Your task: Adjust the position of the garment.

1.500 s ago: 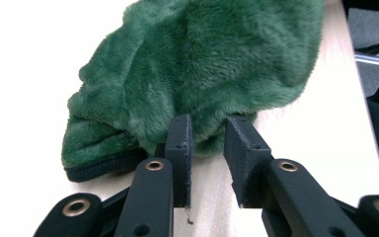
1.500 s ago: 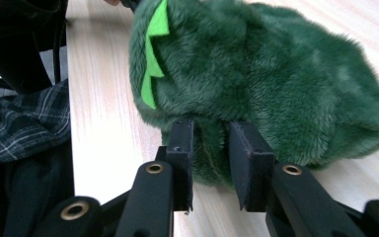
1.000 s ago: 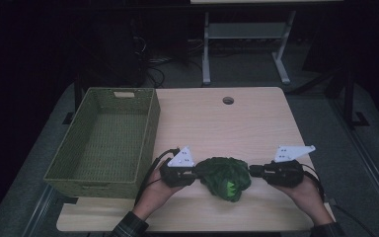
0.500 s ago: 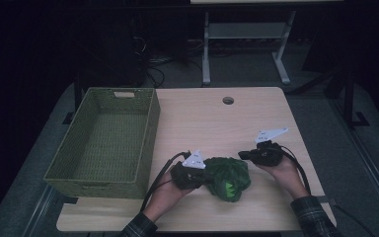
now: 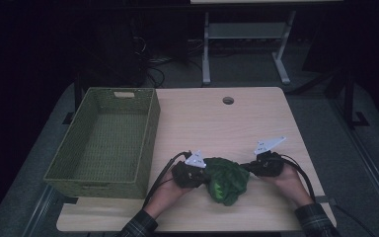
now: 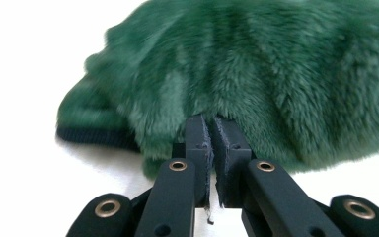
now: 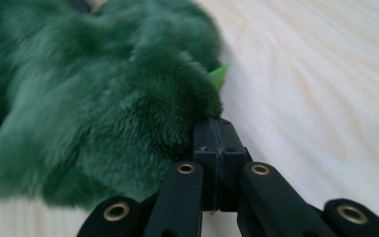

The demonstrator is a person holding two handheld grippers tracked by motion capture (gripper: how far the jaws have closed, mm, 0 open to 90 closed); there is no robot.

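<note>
The fuzzy green garment (image 5: pixel 225 179) sits bunched up on the desk (image 5: pixel 217 123), right between the two tools. Left tool (image 5: pixel 193 174) is clamped on its edge, jaws nearly together with fur pinched in the tips (image 6: pixel 212 129). Right tool (image 5: pixel 256 167) is clenched on the opposite edge, jaws pressed flat together. Off beyond the left tool, the green woven basket (image 5: pixel 150 129) hangs over the desk's side, nothing in it. No readable labels or writing anywhere.

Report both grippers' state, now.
Left gripper: shut on the green furry cloth.
Right gripper: shut on the same cloth's other side.
</note>
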